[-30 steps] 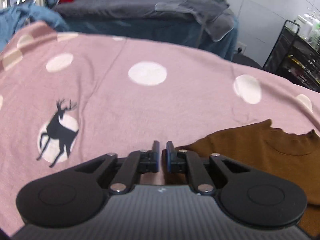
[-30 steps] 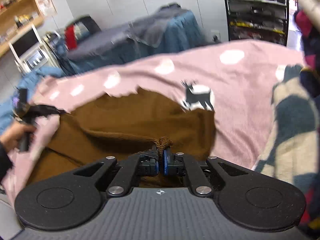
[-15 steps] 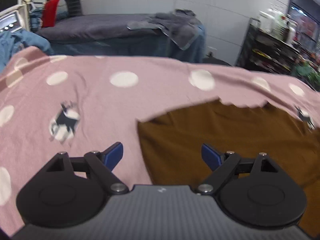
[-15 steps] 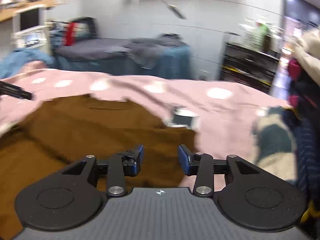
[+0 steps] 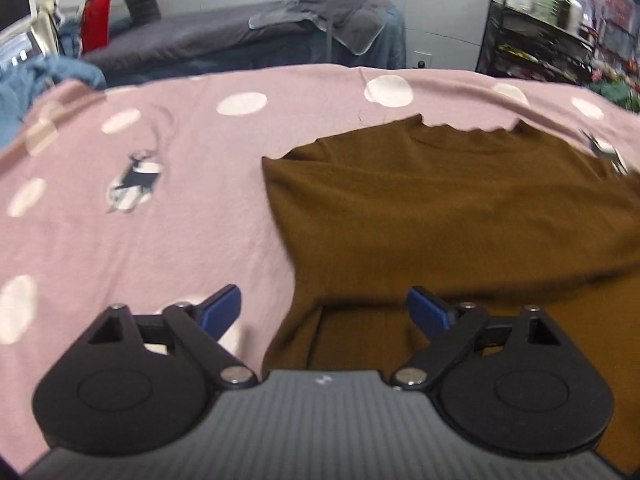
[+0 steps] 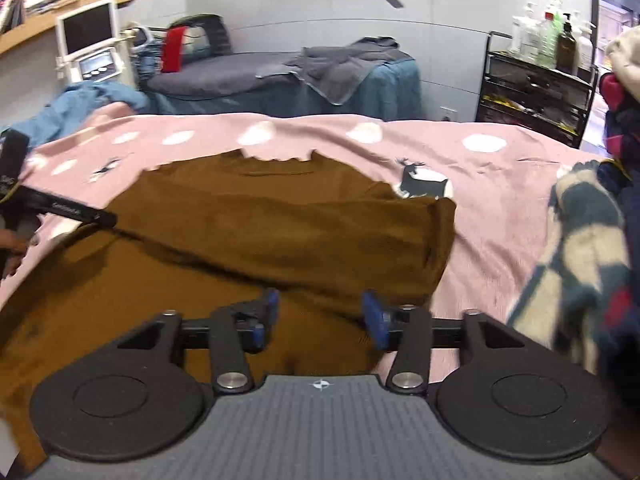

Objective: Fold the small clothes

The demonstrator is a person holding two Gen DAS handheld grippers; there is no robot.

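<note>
Both jaws are opening with nothing pinched: left gripper (image 5: pixel 324 310), right gripper (image 6: pixel 318 314). The brown knit top (image 5: pixel 460 208) is laid mid-frame on the pink dotted blanket (image 5: pixel 140 240), folded over. The loose fold could get snagged and dragged open by the blue pads.

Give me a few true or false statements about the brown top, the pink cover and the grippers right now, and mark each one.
1. The brown top lies on a pink dotted cover. True.
2. The right gripper is clamped on the top. False: its fingers are opening, clear of the fabric.
3. The left gripper grips a blue towel. False: its fingers are opening with nothing pinched.
4. A checked cloth lies at the right edge of the right wrist view. True.
5. The cover carries a deer print. True.
</note>
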